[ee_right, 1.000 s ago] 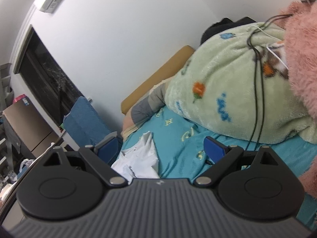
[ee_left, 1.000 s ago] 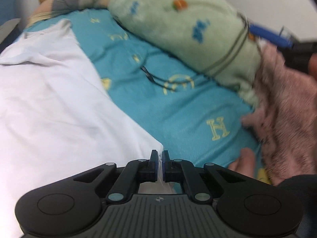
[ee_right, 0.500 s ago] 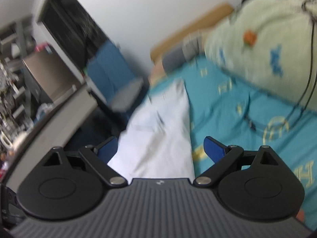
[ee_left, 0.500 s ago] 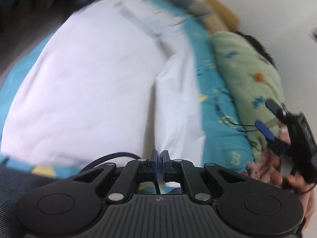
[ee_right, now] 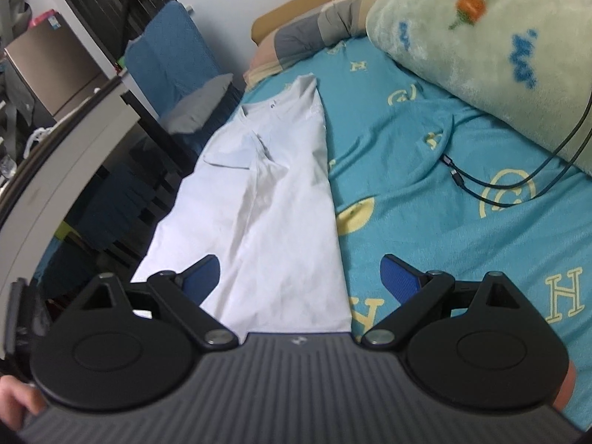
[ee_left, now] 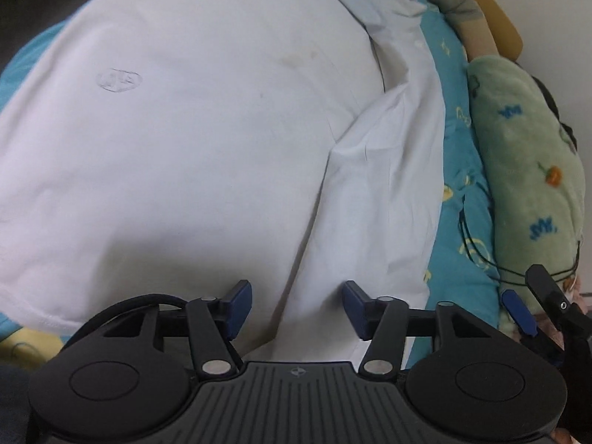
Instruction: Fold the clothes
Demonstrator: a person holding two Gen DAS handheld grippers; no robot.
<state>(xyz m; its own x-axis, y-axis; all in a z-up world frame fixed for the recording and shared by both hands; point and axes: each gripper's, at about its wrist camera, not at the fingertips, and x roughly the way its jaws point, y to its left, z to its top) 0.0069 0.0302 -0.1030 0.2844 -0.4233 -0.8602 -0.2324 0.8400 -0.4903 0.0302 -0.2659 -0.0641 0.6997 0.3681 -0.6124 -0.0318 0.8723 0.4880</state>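
Note:
A white T-shirt (ee_left: pixel 192 129) lies spread on the teal bed sheet (ee_left: pixel 462 199), one side folded over in a long flap (ee_left: pixel 384 199). My left gripper (ee_left: pixel 294 309) hovers just above the flap's near end; its jaws are opening and the cloth lies under them, not pinched. In the right wrist view the same T-shirt (ee_right: pixel 266 203) runs away from me toward the headboard. My right gripper (ee_right: pixel 299 277) stands open above the shirt's near hem, nothing between its fingers. The right gripper's blue pads (ee_left: pixel 518 310) also show at the right edge of the left wrist view.
A green plush blanket (ee_right: pixel 499 37) is heaped at the right, with black cables (ee_right: pixel 499 185) trailing onto the sheet. A grey-and-peach pillow (ee_right: pixel 314 33) lies by the tan headboard. A blue chair (ee_right: pixel 174 55) and a desk edge (ee_right: pixel 74 155) stand left of the bed.
My left gripper swung over the shirt, rolled, and opened, letting go of the white cloth it pinched. The right gripper dropped toward the shirt's hem and stayed open.

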